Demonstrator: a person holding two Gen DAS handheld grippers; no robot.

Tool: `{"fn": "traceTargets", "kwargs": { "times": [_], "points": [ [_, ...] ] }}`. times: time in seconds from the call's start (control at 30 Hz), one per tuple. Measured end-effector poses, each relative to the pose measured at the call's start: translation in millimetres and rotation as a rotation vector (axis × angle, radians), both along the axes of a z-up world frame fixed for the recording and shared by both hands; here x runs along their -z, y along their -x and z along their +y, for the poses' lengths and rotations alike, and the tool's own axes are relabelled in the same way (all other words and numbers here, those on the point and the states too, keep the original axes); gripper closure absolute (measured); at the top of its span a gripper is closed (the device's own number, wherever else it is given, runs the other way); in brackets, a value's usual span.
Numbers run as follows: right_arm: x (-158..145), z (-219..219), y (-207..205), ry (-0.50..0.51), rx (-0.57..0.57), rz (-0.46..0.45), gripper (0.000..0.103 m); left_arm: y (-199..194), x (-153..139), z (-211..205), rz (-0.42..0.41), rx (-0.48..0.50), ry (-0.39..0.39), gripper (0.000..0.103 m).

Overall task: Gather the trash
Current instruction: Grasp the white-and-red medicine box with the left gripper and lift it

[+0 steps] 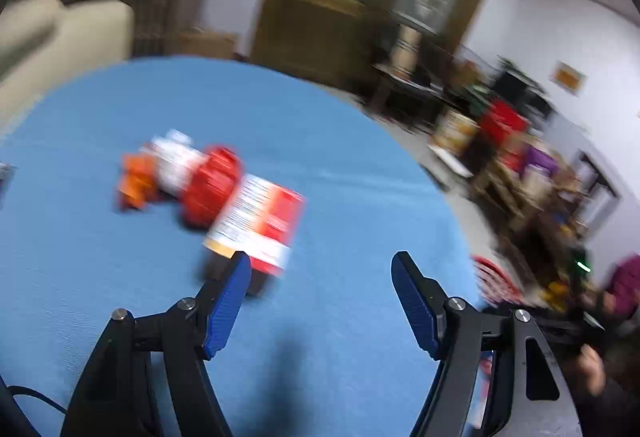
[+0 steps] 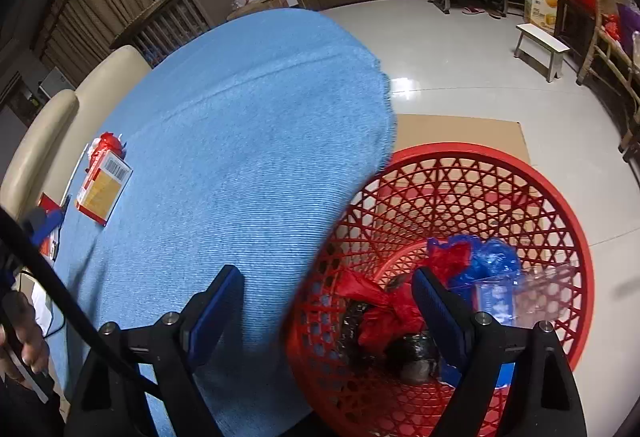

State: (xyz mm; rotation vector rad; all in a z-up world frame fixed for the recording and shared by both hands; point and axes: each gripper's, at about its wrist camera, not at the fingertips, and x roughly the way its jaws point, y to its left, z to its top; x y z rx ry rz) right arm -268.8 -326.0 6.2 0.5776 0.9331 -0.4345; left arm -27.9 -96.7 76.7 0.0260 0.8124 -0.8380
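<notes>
On the round blue cloth-covered table [image 2: 248,141], a red-and-white cardboard box [image 1: 256,225] lies against crumpled red wrappers [image 1: 212,185]. The left gripper [image 1: 320,269] is spread, empty, beside it; a crooked close may shove the box away. The right gripper [image 2: 328,289] gapes empty over the red plastic mesh basket [image 2: 500,197].

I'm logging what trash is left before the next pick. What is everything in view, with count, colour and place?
box: one, red, white and orange, on the cloth near the left gripper
crumpled wrappers: a few, red, white, orange, just behind the box
tablecloth: one, blue, covering the table
basket: one, red mesh, on the floor beside the table
bags: several, red, blue, black, inside the basket
left gripper: open, empty
right gripper: open, empty, above the basket's edge
</notes>
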Motion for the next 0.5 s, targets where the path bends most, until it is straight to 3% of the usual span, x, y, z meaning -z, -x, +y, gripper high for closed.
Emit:
{"fn": "traceTargets", "kwargs": {
  "times": [0.1, 0.27, 0.43, 0.47, 0.5],
  "points": [
    [0, 4, -5, -0.006, -0.009, -0.005, 0.014, -17, 8, -3, -0.026, -0.076, -0.04, 0.029],
    [-4, 8, -7, 0.005, -0.022, -0.009, 0.014, -37, 31, -32, 0.001, -0.02, -0.128, 0.029],
    [-4, 6, -4, 0.005, -0.012, -0.005, 0.014, -50, 48, -49, 0.088, -0.011, -0.151, 0.03],
    [-5, 6, -3, 0.004, -0.011, -0.003, 0.014, -53, 47, -47, 0.101, -0.011, -0.142, 0.048],
    [-5, 6, -3, 0.005, -0.012, -0.002, 0.014, -56, 48, -49, 0.119, -0.004, -0.131, 0.053]
  ]
}}
